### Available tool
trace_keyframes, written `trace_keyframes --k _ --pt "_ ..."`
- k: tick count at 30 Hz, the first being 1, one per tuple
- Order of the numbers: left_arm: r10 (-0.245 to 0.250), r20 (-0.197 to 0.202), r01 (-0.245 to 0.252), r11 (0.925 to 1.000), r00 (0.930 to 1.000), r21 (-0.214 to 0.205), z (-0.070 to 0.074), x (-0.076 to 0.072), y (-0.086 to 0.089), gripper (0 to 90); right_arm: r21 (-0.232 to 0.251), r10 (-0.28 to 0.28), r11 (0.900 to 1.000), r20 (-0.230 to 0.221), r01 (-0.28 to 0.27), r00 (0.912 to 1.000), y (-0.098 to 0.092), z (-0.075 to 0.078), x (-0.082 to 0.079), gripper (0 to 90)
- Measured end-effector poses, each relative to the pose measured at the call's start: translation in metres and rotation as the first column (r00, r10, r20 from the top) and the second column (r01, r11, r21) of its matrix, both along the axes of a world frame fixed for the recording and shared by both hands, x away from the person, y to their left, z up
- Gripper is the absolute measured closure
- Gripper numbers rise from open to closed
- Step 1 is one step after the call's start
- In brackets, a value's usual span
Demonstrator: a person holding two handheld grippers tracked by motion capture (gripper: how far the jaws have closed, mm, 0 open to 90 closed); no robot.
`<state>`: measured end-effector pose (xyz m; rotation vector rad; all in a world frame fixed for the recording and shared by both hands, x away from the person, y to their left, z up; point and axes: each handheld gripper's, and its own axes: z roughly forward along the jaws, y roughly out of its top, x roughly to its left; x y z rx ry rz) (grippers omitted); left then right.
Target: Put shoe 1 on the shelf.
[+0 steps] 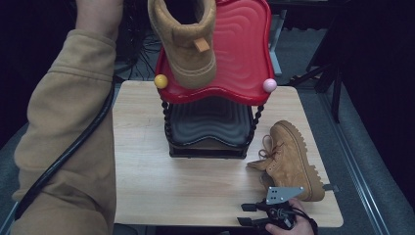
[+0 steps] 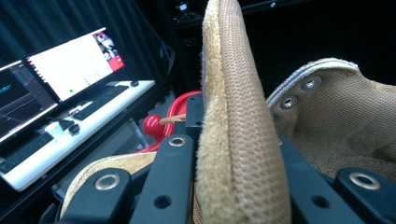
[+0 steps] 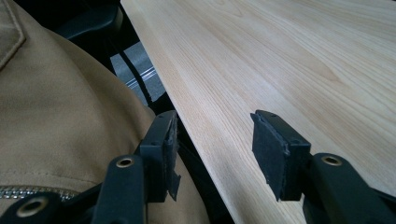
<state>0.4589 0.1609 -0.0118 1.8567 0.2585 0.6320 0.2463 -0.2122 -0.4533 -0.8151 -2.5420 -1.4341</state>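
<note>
High view: left gripper's jaws, hidden behind the raised boot [image 1: 188, 44], pinching its collar; right gripper [image 1: 250, 214] spread, empty.

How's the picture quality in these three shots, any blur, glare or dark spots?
High view: table evenly lit, surroundings nearly black, glossy sheen on the red tray. Left gripper view: the boot sits so close that its nearest fabric is soft; the monitors glare white. Right gripper view: jaws sharp, far tabletop slightly washed out.
</note>
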Motion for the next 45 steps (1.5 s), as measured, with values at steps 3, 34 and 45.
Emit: trace_keyframes --k 3,34,45 --pt "-0.021 0.004 0.021 0.9997 0.9998 0.013 0.001 0.006 -0.011 81.9 -0.004 0.002 1.0 0.0 -0.002 1.0 0.0 -0.001 -0.001 50.8" --pt "-0.043 -0.069 0.048 0.9961 0.9967 0.074 -0.028 0.014 -0.019 79.2 -0.011 0.053 0.9985 -0.011 -0.053 0.9985 0.013 -0.004 -0.003 49.7" --pt "-0.01 -0.099 0.013 0.9994 0.995 0.031 -0.027 0.003 -0.021 51.6 -0.009 0.054 0.9985 -0.006 -0.054 0.9985 0.014 -0.003 -0.002 49.4"
